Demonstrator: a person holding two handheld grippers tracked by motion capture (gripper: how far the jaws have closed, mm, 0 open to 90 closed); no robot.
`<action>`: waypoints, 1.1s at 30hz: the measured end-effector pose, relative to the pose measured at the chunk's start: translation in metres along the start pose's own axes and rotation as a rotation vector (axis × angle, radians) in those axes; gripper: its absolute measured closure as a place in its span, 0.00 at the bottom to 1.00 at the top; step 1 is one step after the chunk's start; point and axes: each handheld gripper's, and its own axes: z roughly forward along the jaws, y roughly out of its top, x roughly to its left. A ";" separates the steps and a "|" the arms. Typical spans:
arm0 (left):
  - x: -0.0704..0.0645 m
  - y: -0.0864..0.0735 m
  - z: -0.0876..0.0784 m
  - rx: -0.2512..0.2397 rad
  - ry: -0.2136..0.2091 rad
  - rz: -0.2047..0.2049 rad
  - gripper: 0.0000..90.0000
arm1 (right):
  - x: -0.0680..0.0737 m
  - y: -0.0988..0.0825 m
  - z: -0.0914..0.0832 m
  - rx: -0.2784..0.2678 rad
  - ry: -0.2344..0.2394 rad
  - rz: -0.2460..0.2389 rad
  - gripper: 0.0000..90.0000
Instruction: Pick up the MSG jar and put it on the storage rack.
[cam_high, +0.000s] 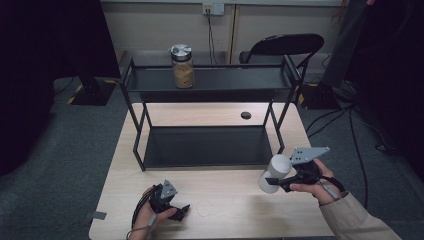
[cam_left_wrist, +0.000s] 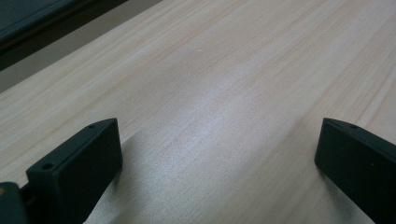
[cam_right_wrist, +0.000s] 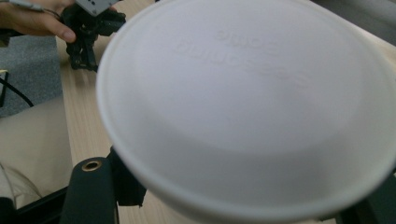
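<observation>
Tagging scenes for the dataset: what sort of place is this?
Probably a lab or office room set up for recording, not a home: a plain wooden table on grey carpet, a black two-tier metal rack holding one jar, a folding chair and loose cables behind.

You are working in what looks like a lab or recording room. A bare pale wooden table stands on grey carpet, with a black metal shelf rack set on it. Cables trail across the floor, a wall socket sits behind, and a black folding chair waits beyond the table. Dark stands flank you.
</observation>
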 end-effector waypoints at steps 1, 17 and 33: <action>0.000 0.000 0.000 0.000 0.000 0.000 0.00 | -0.001 0.005 -0.001 0.002 0.000 -0.003 0.37; 0.000 0.000 0.000 0.000 0.000 0.001 0.00 | -0.016 0.065 -0.009 0.030 0.010 -0.018 0.37; 0.000 0.000 0.000 -0.002 0.000 -0.002 0.00 | -0.020 0.128 -0.020 0.041 -0.014 -0.058 0.37</action>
